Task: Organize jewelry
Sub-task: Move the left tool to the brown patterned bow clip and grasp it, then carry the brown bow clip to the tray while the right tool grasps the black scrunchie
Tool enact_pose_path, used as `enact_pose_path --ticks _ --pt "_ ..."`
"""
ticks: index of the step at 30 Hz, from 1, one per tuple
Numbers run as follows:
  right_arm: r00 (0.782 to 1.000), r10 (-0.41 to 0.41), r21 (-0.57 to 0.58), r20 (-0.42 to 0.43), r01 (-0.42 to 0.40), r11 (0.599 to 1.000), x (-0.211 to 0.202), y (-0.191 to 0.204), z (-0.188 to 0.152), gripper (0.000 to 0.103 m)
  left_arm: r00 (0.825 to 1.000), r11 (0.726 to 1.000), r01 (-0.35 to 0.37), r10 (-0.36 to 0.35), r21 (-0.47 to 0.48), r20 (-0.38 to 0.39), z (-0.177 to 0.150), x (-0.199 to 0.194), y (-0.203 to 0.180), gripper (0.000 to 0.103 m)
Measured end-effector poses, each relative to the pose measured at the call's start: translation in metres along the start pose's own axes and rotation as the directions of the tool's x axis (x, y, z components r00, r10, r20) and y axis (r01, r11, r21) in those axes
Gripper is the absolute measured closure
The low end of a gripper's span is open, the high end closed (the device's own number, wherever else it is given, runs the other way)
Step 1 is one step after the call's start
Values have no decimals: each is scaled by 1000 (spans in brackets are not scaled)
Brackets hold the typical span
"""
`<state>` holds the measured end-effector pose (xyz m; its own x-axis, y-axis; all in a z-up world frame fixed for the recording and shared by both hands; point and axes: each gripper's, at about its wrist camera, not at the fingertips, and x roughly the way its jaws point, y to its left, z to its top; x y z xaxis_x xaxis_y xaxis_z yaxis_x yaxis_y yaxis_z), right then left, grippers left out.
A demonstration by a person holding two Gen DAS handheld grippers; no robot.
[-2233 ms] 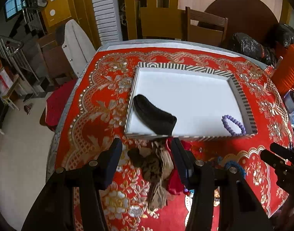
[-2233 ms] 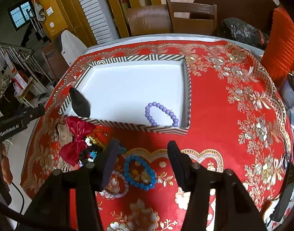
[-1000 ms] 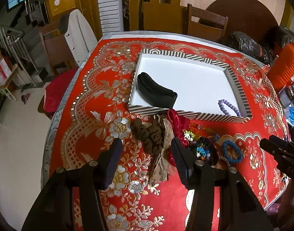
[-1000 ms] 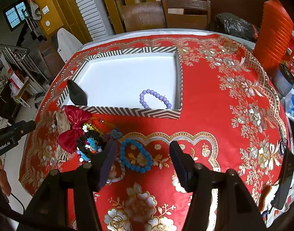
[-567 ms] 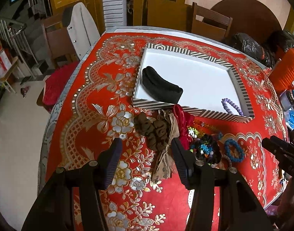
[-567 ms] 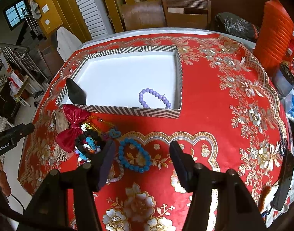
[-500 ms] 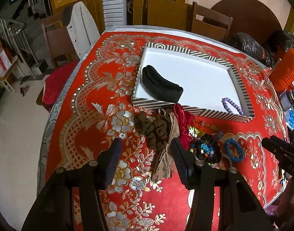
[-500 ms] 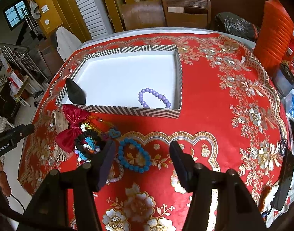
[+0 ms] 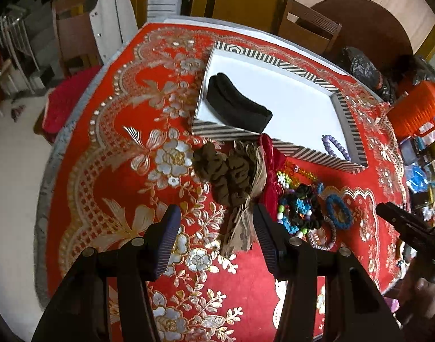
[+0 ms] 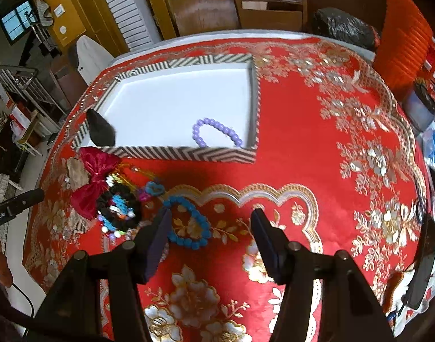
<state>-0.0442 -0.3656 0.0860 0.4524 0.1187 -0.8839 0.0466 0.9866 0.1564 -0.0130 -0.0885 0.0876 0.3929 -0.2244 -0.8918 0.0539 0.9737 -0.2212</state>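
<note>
A striped-rimmed white tray (image 9: 277, 63) (image 10: 188, 154) lies on the red tablecloth, with a black hair band (image 9: 237, 107) (image 10: 99, 129) and a purple bead bracelet (image 9: 335, 146) (image 10: 217, 134) inside. In front of it sits a heap: brown scrunchies (image 9: 226, 171), a tan bow (image 9: 243, 222), a red bow (image 9: 270, 171) (image 10: 94, 176), a black beaded scrunchie (image 10: 119, 208) and a blue bead bracelet (image 9: 338, 211) (image 10: 188, 222). My left gripper (image 9: 216, 236) hovers open above the brown scrunchies and tan bow. My right gripper (image 10: 210, 236) stands open over the blue bracelet, holding nothing.
Wooden chairs (image 10: 270, 5) stand behind the round table. An orange container (image 9: 417, 105) and small clutter (image 10: 428, 105) sit at the right edge. A chair with a white garment (image 9: 111, 17) stands at the left. The right half of the cloth (image 10: 345, 156) carries nothing.
The left gripper has sunk and tilted closer toward the heap, so the scrunchies and bows look larger. The right gripper has barely moved. Both stay open.
</note>
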Motion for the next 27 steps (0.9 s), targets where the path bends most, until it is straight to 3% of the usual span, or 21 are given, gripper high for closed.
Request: enact_pose_path --ticks 6,9,16,23,27 --pt "998 47 1 -45 -47 999 13 -1 -7 42 997 997 74 -74 -2 -31 6 10 -3 70" --pt "993 109 -18 -49 -110 994 14 10 -6 42 993 995 98 -95 36 -67 8 20 -13 69" --pt "991 134 -99 -25 -136 986 10 37 2 42 988 991 49 -30 122 -153 -1 49 -23 69" --pt "993 109 -71 -35 -112 991 13 26 0 42 989 997 75 -69 37 -134 13 48 1 69" --pt "991 128 -43 -35 -130 991 15 24 1 42 981 985 159 -165 -63 -103 29 43 23 69"
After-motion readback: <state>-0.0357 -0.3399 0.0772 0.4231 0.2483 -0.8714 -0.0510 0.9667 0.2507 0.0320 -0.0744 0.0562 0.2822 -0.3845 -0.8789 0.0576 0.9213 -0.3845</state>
